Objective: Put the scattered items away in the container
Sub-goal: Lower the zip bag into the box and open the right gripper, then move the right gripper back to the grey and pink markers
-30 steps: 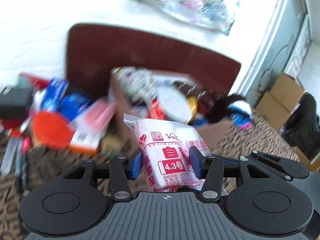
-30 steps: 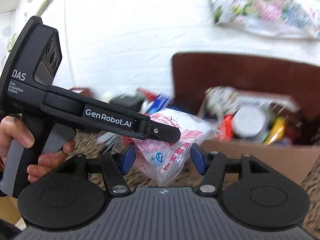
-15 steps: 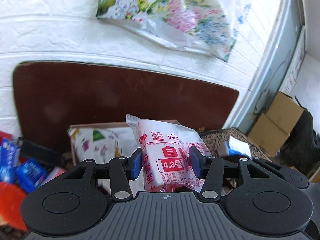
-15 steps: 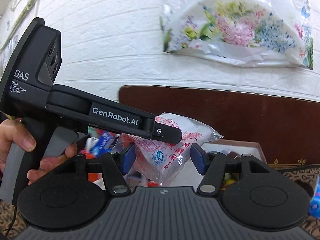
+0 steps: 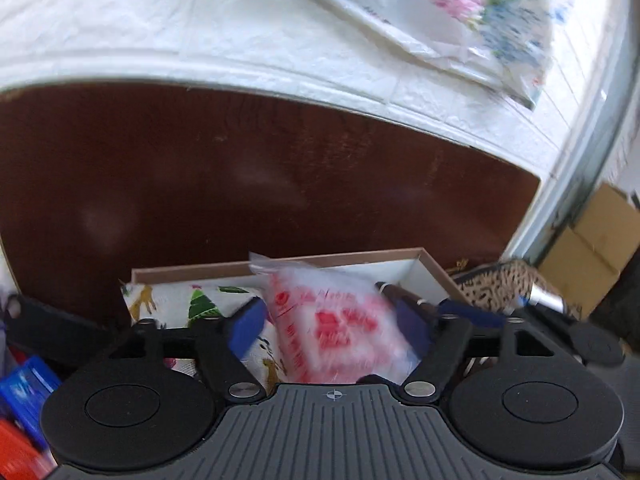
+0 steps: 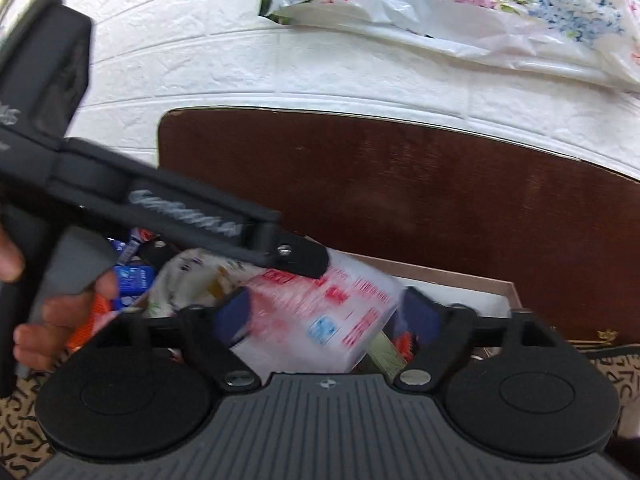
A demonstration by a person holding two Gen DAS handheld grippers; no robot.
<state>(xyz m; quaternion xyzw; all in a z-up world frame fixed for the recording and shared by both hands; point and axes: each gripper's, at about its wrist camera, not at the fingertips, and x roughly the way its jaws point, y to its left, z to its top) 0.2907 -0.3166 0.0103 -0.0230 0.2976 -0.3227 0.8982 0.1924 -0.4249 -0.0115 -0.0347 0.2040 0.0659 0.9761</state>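
Behind everything, a white brick wall (image 6: 360, 64) is seen, with a floral bag (image 6: 460, 4) hung on it and a dark brown board (image 5: 260, 184) leaned against its foot. Below the board, an open box (image 5: 424, 270) is set on a patterned cloth (image 6: 624, 364), its inner wall white and its rim brown. A printed pouch (image 5: 168, 304) is lodged in the box at its left side. Outside the box, to the left, blue packets (image 6: 134, 278) are piled. Over the box, a white packet (image 5: 340, 332) with red print is seen, blurred by motion, between the blue pads of the left claw (image 5: 332, 326); the pads are parted and neither is clearly pressed against it, so the packet appears released. The right claw (image 6: 324, 316) is held open too, its pads well apart, with the packet (image 6: 320, 320) showing between them but not gripped. The left gripper's handle is wrapped by a hand (image 6: 60, 308) in the right view.
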